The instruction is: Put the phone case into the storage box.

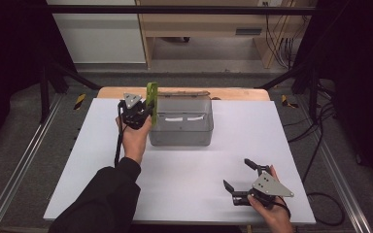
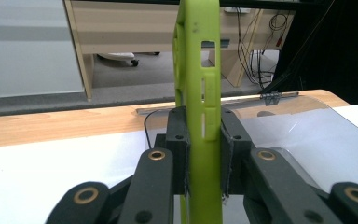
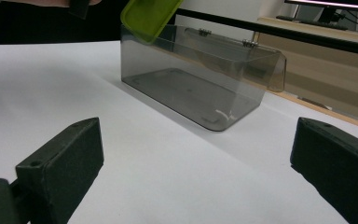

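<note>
White tabletop (image 1: 184,184) carries a clear box (image 1: 182,127), and the left gripper (image 2: 204,154) jaws pinch a green phone case (image 2: 200,93) upright over its near end, seemingly to drop it in, while the right gripper (image 1: 238,180) rests with jaws spread.

One green phone case (image 1: 151,98), one clear smoky box (image 1: 181,130), two hand-held grippers, one white table (image 1: 184,184).

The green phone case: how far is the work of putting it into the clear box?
Done: the left gripper has picked up the green phone case, jaws shut on it. In hand: it holds the case upright at the left end of the clear box, whose lid is open. Left: lowering and releasing it. The right gripper waits open.
</note>
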A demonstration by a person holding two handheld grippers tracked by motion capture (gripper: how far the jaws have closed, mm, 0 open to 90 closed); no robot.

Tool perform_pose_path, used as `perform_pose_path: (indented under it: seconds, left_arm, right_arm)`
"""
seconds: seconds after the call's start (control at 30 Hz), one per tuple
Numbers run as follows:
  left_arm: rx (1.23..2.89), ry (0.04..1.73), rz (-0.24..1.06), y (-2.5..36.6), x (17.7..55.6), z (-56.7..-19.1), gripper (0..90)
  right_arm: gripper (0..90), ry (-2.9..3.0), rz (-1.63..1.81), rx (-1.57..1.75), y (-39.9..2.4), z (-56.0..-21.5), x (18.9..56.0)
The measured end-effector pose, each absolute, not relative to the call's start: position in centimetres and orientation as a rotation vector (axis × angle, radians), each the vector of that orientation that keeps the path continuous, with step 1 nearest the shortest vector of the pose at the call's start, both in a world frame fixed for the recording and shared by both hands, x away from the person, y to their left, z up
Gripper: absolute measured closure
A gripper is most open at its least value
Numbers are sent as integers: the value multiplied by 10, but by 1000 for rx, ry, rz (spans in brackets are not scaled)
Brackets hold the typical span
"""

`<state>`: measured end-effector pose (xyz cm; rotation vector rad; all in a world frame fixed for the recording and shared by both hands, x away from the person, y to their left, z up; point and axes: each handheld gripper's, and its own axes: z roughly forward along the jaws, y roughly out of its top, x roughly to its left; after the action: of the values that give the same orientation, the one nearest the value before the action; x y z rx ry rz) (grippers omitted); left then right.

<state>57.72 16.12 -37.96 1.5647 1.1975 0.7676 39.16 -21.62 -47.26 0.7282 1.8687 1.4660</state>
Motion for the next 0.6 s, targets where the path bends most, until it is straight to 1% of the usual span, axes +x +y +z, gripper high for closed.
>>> perform_pose_path:
  seconds: [0.33, 0.6]
  left_arm:
    - [1634, 1212, 747, 155, 583, -390, 771]
    - [1658, 1228, 727, 155, 584, -397, 770]
  right_arm:
    - [30, 1876, 1464, 727, -216, -473, 392]
    - [28, 1875, 1460, 734, -216, -473, 393]
